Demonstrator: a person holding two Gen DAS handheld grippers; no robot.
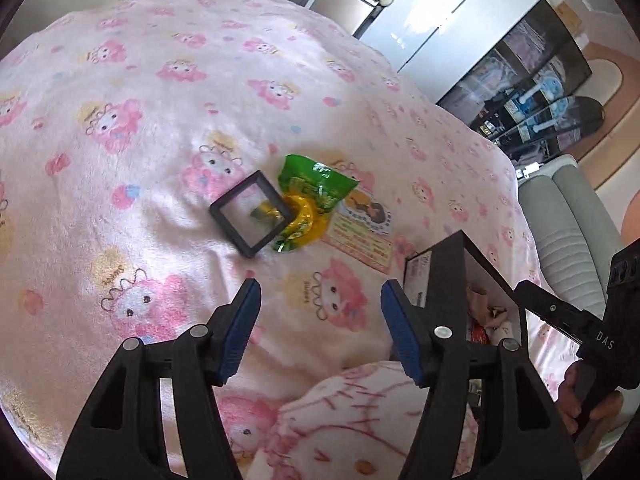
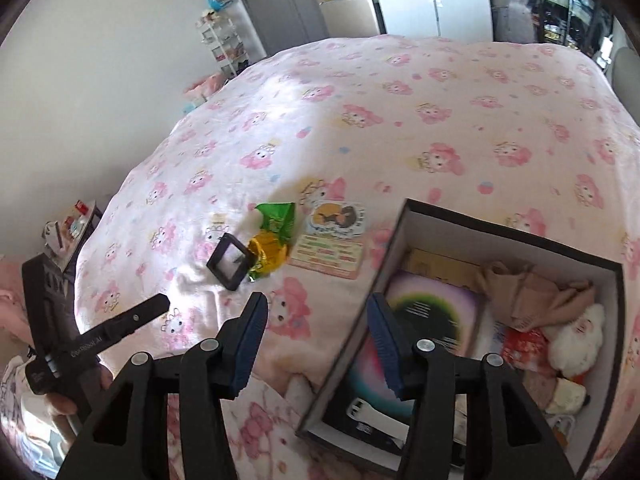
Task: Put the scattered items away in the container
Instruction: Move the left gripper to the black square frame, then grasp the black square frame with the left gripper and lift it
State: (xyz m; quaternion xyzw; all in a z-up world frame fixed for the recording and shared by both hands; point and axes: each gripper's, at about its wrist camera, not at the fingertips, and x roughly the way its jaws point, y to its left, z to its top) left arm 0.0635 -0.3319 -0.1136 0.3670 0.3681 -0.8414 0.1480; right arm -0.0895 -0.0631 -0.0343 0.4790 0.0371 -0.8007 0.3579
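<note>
Left gripper (image 1: 320, 292): jaws apart, nothing between; you hold it over blanket (image 1: 140, 80), aimed at loose pile, likely next pickup.

Loose on blanket, left to right: one black square frame (image 2: 230, 262) leaning on one green-yellow packet (image 2: 274, 240); one printed card (image 2: 334, 240) just beside packet. Three items left, all near box (image 2: 516, 232).

Right gripper (image 2: 316, 324): jaws spread, empty, at box's left edge, probably fresh from drop.

Box open, already holding book, beige cloth, one Santa toy (image 2: 576, 340), more unclear.

Bed (image 2: 400, 92): frame (image 2: 230, 266), packet (image 2: 276, 224), box (image 2: 516, 236)
</note>
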